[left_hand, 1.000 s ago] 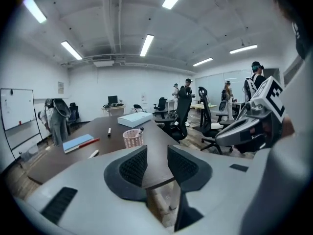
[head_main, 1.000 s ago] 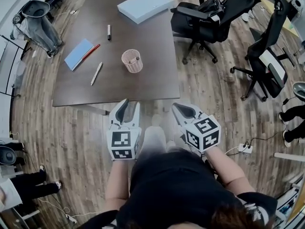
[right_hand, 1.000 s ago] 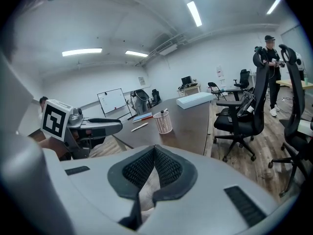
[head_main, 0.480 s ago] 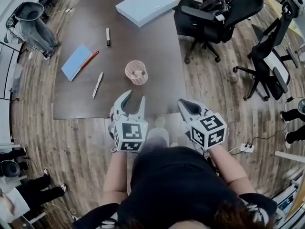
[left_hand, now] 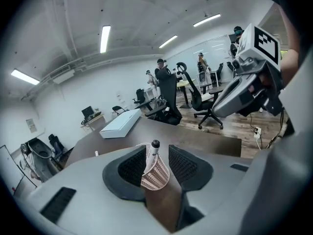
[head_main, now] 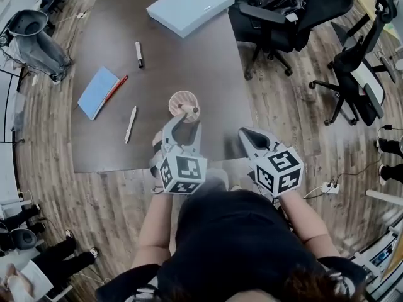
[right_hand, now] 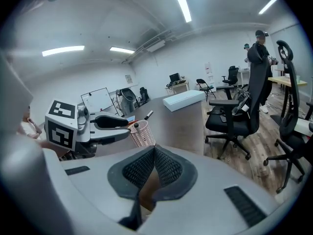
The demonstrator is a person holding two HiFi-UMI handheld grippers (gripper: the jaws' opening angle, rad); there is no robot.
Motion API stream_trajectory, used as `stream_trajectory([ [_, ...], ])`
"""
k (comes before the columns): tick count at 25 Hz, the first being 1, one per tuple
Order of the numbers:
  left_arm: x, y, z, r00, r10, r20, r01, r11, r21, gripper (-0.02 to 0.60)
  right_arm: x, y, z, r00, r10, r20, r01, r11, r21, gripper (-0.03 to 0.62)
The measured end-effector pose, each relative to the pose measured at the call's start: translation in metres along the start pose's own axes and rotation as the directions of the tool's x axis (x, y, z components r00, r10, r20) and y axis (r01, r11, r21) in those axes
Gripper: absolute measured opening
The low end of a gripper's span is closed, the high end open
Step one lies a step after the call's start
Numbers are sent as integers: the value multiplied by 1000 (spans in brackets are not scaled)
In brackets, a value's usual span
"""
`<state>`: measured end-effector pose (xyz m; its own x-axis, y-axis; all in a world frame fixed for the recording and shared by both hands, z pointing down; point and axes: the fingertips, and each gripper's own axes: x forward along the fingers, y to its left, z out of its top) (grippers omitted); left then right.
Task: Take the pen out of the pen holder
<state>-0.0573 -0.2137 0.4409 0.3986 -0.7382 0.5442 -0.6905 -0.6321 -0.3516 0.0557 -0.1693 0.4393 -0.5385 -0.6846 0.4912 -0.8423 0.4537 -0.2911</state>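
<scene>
At frame centre the pen holder point(head_main: 183, 102) is showing pink open mesh, matt. The table point(head_main: 189, 55) is looking dark, smooth and matt, while the floor point(head_main: 277, 106) at right is showing grained wood planks.

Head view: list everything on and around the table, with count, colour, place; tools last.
table: one, dark brown, centre
pen holder: one, pink, near table edge
pen: one, white with black cap, in pen holder
loose pen: one, white, left of holder
notebook: one, blue, table's left
red pen: one, beside notebook
marker: one, black-white, beyond notebook
box: one, pale blue, far end
chairs: at least two, black, right of table
left tool: one, grey, jaws just opened, empty, facing pen holder
right tool: one, grey, shut, empty
</scene>
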Motion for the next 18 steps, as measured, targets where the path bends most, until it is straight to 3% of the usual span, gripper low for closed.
stream_trajectory([
  [6,26,1,1,999,-37,-21,38,997,71,160,9,-14,1,999,-39,-11,39,999,32,17],
  [11,39,0,3,998,-64,-22,66,994,89,159,12,-22,1,998,-57,-17,58,997,53,17],
  [18,40,4,6,999,-48,-16,49,995,90,94,11,-29,-1,998,-65,-19,66,996,63,17],
])
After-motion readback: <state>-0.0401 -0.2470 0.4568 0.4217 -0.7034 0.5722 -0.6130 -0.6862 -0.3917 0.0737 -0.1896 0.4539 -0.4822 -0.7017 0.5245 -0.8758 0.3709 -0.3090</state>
